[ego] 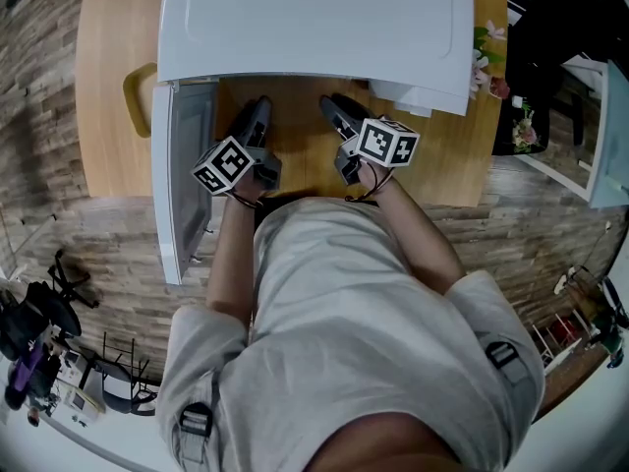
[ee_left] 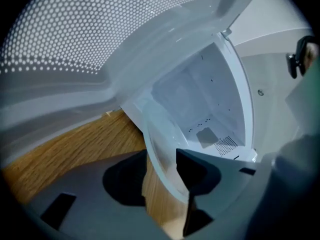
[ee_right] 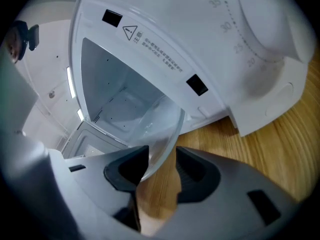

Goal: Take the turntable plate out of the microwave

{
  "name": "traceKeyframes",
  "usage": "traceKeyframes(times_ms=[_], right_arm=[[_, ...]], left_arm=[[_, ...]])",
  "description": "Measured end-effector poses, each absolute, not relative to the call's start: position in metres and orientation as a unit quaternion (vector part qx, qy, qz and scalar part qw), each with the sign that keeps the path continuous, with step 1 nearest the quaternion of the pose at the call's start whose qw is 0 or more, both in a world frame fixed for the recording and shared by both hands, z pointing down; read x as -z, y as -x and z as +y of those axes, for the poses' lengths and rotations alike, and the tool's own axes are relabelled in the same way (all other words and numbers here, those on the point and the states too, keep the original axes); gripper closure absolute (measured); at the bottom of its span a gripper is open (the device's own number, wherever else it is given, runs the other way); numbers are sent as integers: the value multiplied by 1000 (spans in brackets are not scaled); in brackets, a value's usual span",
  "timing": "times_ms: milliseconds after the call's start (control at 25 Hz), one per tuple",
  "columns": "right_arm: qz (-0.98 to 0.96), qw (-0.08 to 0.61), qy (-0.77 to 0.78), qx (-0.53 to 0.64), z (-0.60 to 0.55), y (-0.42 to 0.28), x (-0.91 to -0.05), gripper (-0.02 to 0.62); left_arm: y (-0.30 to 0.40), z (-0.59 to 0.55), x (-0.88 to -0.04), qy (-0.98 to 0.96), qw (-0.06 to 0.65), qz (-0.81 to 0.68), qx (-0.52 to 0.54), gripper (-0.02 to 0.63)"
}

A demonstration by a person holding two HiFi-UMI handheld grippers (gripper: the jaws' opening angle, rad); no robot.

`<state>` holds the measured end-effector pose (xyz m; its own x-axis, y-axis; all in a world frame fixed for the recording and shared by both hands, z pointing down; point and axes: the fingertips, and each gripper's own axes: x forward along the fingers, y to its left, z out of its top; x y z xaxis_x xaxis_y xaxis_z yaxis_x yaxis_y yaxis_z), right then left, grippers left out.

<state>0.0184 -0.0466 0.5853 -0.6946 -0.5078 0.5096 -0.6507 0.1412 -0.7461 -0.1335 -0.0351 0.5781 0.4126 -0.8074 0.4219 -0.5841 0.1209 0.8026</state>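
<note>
The clear glass turntable plate [ee_left: 160,144] is out in front of the white microwave [ego: 314,18], over the wooden table [ego: 108,87]. In the left gripper view its rim runs between the jaws of my left gripper [ee_left: 161,176]. It lies against the right-hand pad, and bare wood shows beside the other. In the right gripper view the plate [ee_right: 160,129] crosses the left-hand pad of my right gripper [ee_right: 162,169], with wood showing before the other pad. Both grippers [ego: 257,116] [ego: 334,111] point at the microwave's open front. In the head view I cannot make out the plate.
The microwave door [ego: 182,185] hangs open to the left, and its perforated window [ee_left: 100,29] is close above the left gripper. The empty white cavity [ee_right: 115,94] lies behind the plate. The dial panel [ee_right: 265,24] is at the right. Flowers [ego: 486,57] stand at the table's right edge.
</note>
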Motion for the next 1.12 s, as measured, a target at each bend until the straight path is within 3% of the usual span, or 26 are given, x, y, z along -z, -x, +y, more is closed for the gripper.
traceKeyframes(times_ms=[80, 200, 360, 560, 1120], right_arm=[[-753, 68, -384, -531, -50, -19, -587, 391], [-748, 59, -389, -535, -61, -19, -588, 376], [-753, 55, -388, -530, -73, -13, -584, 390], [-751, 61, -392, -528, -76, -13, -588, 430], [-761, 64, -368, -530, -48, -17, -584, 436]], left_arm=[[137, -40, -583, -653, 527, -532, 111, 389], [134, -52, -586, -658, 528, -525, 110, 376], [132, -65, -587, -661, 525, -525, 108, 378], [129, -70, -583, -670, 514, -525, 108, 431], [126, -42, -583, -671, 517, -521, 100, 431]])
